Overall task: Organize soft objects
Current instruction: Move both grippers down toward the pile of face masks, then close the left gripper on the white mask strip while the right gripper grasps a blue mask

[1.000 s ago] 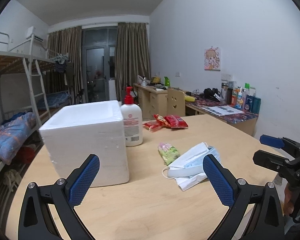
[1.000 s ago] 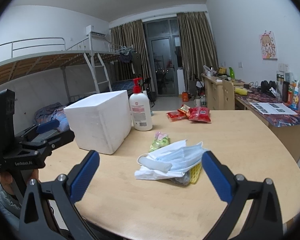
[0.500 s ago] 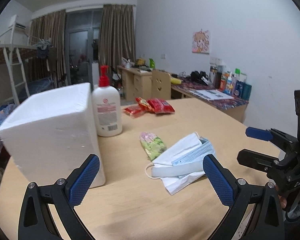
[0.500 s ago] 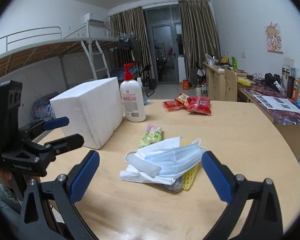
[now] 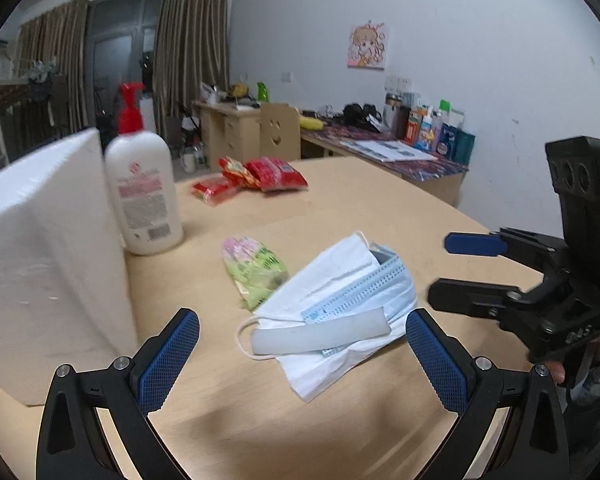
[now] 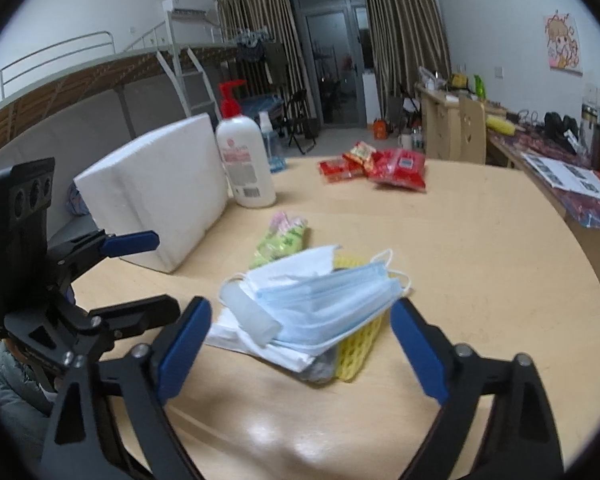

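A pile of face masks (image 5: 340, 304) (image 6: 320, 300), white and pale blue, lies on the round wooden table (image 5: 380, 208) over a yellow mesh item (image 6: 360, 344). A green and pink packet (image 5: 256, 272) (image 6: 280, 240) lies just behind the pile. My left gripper (image 5: 300, 360) is open and empty, close in front of the pile; it also shows at the left of the right wrist view (image 6: 140, 276). My right gripper (image 6: 300, 344) is open and empty, its jaws either side of the pile's near edge; it shows at the right of the left wrist view (image 5: 456, 272).
A white foam box (image 5: 40, 264) (image 6: 156, 192) stands at the left. A white lotion bottle with a red pump (image 5: 144, 184) (image 6: 244, 164) stands beside it. Red snack packets (image 5: 260, 176) (image 6: 380, 164) lie further back. Desks line the right wall.
Both grippers have moved forward and down toward the mask pile, which now looms larger. Both have stayed open.
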### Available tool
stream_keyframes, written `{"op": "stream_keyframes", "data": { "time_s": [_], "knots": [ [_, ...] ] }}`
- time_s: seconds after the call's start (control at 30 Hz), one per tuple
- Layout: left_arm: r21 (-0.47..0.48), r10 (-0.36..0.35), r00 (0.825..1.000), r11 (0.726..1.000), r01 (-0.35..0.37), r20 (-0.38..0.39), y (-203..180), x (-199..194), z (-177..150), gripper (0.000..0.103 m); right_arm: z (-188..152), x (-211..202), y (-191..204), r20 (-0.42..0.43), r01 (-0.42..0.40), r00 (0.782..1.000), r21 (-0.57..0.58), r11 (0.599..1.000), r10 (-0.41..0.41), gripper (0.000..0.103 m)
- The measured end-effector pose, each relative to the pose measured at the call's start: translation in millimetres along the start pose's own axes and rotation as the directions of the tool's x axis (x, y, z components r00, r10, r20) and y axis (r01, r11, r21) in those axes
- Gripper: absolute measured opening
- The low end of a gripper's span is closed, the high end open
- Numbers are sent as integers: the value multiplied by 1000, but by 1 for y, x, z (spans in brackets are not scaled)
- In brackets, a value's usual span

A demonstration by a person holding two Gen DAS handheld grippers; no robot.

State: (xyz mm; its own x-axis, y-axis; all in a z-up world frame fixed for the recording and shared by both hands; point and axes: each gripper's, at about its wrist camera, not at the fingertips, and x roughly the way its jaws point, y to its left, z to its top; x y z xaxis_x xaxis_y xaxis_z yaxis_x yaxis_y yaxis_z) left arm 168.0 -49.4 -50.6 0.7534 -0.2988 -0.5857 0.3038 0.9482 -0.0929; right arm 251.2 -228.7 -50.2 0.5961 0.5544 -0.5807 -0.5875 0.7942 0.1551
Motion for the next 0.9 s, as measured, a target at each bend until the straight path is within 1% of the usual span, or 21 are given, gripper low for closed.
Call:
{"op": "stream_keyframes", "data": {
  "time_s": [0.1,0.17,0.27,0.33,0.43,0.5,0.57,0.63,0.67,0.73,0.83,0.9],
  "knots": [
    [-20,-46,997,999,45,-55,-2,16,-1,103,1,10,-6,-38,-19,999,4,1000,19,79],
    [-25,-70,994,997,68,-87,-3,26,0,103,2,13,-9,-47,-44,998,3,999,44,78],
    [-58,-85,989,995,79,-123,2,39,3,101,3,17,-12,-60,-58,997,-1,998,58,78],
    [-63,-91,986,995,82,-143,4,45,6,101,4,20,-14,-68,-80,995,3,997,80,78],
    [-30,-122,976,993,119,-178,-1,52,11,100,3,19,-21,-65,-93,993,22,995,94,78],
    [32,-123,972,991,132,-200,-8,57,13,100,4,17,-25,-62,-110,992,38,993,112,78],
    [87,-120,962,986,145,-244,-13,62,12,93,2,13,-27,-58,-122,991,43,992,124,78],
    [116,-121,952,980,159,-282,-15,68,11,89,0,11,-29,-56,-121,991,45,992,123,78],
    [135,-119,947,977,165,-299,-17,73,10,84,0,11,-30,-54,-121,991,47,992,123,78],
    [159,-92,947,976,146,-307,-18,77,9,80,-1,10,-34,-52,-122,991,58,991,125,79],
    [185,-97,946,970,160,-309,-18,79,8,76,-2,11,-37,-52,-129,990,73,989,133,79],
    [203,-103,944,964,173,-313,-16,80,9,76,-2,11,-37,-56,-133,989,78,988,137,79]
  ]
}}
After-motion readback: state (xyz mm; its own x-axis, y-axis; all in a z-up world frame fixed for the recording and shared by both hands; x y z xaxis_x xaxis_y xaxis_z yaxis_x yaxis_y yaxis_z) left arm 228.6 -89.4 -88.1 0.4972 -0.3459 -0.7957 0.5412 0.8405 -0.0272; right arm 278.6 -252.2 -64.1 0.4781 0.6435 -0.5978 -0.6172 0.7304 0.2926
